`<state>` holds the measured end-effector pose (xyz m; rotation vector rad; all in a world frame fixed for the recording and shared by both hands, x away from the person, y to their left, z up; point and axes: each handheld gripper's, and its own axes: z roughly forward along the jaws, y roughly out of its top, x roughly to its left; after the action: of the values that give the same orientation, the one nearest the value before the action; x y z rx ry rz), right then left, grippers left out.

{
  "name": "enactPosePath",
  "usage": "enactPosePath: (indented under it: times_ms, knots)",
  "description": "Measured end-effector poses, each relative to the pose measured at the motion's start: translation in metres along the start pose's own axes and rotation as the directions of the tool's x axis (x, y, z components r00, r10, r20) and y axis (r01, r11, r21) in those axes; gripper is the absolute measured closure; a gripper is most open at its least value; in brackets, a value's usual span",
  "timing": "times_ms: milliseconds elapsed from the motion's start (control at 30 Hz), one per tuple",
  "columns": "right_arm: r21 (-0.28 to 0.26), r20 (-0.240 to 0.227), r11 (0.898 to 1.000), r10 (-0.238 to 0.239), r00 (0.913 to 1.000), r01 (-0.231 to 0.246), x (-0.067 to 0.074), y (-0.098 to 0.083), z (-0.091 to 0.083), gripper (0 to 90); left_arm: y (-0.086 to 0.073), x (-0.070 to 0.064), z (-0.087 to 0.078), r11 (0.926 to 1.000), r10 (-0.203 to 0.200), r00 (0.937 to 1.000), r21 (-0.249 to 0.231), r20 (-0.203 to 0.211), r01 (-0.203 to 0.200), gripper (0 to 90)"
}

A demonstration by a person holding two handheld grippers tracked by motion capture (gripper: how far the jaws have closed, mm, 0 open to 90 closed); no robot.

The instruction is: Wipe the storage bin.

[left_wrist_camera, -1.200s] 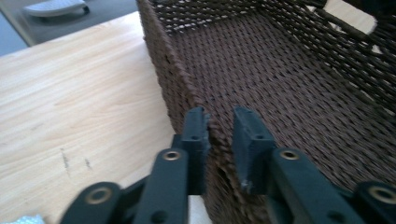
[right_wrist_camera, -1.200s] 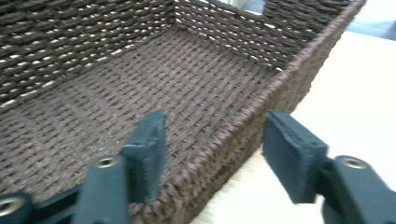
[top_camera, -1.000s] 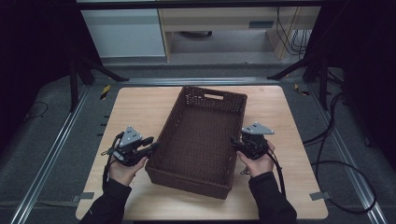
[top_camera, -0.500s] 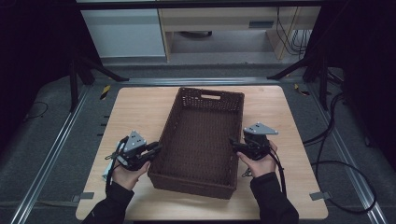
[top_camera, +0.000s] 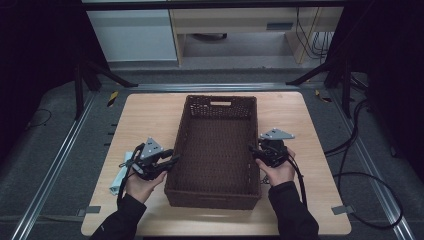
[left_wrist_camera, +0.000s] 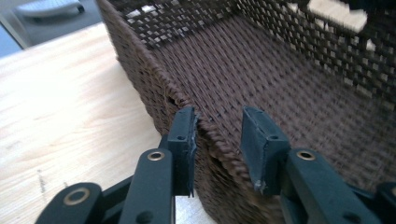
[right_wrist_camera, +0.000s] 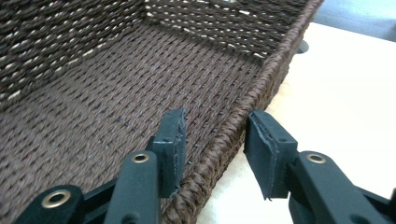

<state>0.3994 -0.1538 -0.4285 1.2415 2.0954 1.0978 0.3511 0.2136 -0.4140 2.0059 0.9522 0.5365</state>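
One dark brown woven basket (top_camera: 218,150), rectangular, each long rim between a hand-held gripper's unclosed jaws.

Pale wooden table (top_camera: 145,112), white strip (top_camera: 121,175) near its left edge

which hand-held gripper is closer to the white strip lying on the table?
Left. The left hand-held gripper straddles the basket wall right beside the white strip; the right hand-held gripper straddles the opposite wall, across the basket.
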Motion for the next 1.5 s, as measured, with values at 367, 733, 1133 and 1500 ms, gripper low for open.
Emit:
enactPosePath:
  times_ms: [367, 733, 1133, 1500]
  knots:
    - [-0.019, -0.029, 1.000, -0.005, 0.9996, 0.004, 0.002, -0.003, -0.017, 44.2, -0.003, -0.010, -0.001, 0.9999, -0.006, 0.9998, -0.015, -0.020, 0.006, 64.4]
    - [0.051, -0.028, 0.999, 0.016, 0.9995, -0.015, -0.005, -0.012, -0.009, 58.4, 0.000, -0.014, 0.004, 0.9997, -0.007, 0.9999, -0.024, -0.014, 0.007, 63.9]
    - [0.052, 0.019, 0.998, 0.021, 0.9996, -0.022, -0.003, -0.009, -0.012, 67.7, 0.010, -0.006, -0.021, 0.9977, 0.012, 0.9995, -0.066, -0.029, -0.014, 53.9]
    - [-0.006, -0.041, 0.999, 0.042, 0.9983, -0.042, -0.011, -0.008, -0.022, 48.5, -0.023, 0.045, -0.049, 0.9951, -0.094, 0.9845, -0.042, -0.148, 0.089, 46.4]
